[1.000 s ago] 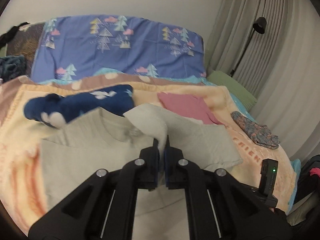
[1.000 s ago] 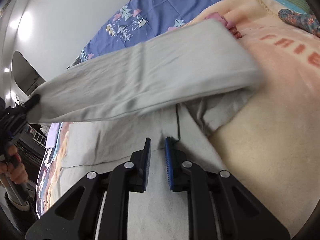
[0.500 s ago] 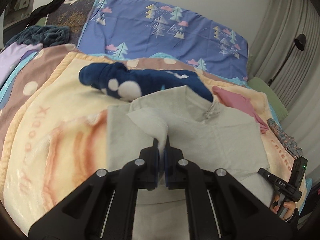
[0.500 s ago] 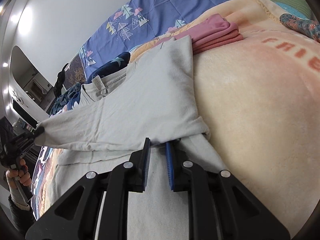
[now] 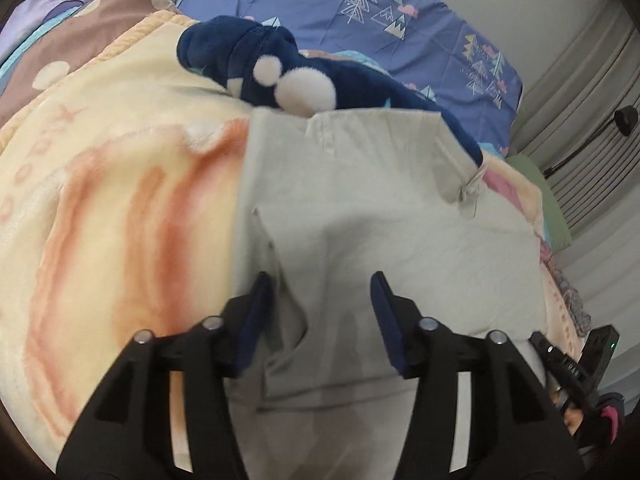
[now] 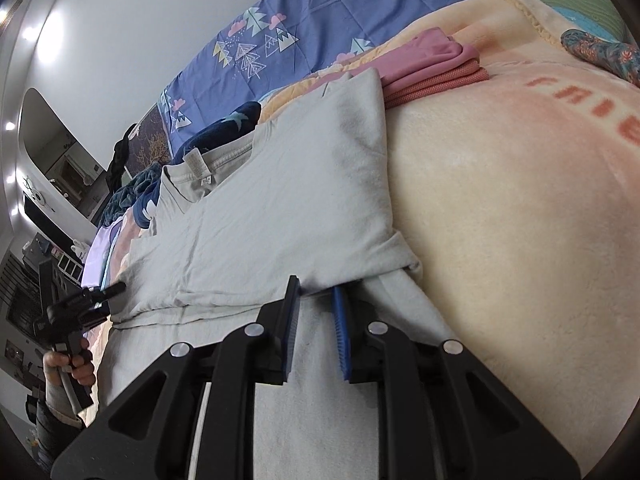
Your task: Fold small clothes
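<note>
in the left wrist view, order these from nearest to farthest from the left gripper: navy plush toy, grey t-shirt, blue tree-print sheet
1. grey t-shirt: directly under the left gripper, between its open jaws.
2. navy plush toy: beyond the shirt's collar, on the blanket.
3. blue tree-print sheet: farthest, behind the toy, near the wall.

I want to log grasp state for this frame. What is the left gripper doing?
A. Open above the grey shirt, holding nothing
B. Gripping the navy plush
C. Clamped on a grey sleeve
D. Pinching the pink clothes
A: the left gripper has its jaws spread wide over the grey shirt, with no cloth between them.
</note>
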The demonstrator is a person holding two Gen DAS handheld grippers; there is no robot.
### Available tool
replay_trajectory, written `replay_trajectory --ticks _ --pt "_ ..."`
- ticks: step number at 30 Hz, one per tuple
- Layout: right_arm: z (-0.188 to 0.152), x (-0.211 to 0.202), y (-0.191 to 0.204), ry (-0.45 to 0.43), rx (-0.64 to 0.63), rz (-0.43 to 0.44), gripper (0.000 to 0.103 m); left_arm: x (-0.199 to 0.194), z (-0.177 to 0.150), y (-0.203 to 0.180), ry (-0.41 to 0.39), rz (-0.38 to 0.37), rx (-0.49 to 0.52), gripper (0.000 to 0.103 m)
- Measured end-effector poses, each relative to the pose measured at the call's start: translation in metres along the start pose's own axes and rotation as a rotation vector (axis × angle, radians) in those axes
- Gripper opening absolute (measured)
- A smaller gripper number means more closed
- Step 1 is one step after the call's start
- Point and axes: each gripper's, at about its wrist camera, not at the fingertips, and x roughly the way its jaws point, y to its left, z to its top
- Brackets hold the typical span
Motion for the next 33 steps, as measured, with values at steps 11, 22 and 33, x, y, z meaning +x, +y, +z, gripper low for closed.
replay_trajectory --ticks 11,22,33 --pt "0.0 0.001 0.001 0.002 -0.001 0.0 0.019 -0.017 0.028 -0.033 -0.195 0.053 0.137 0.006" --pt "0.0 0.001 0.001 0.006 -0.007 -0.003 0.019 -0.025 -0.007 -0.042 -0.175 0.252 0.225 0.042" --pt "0.01 -0.033 0.031 0.023 -0.104 0.044 0.02 0.023 -0.072 -0.095 -0.038 0.189 0.407 0.057"
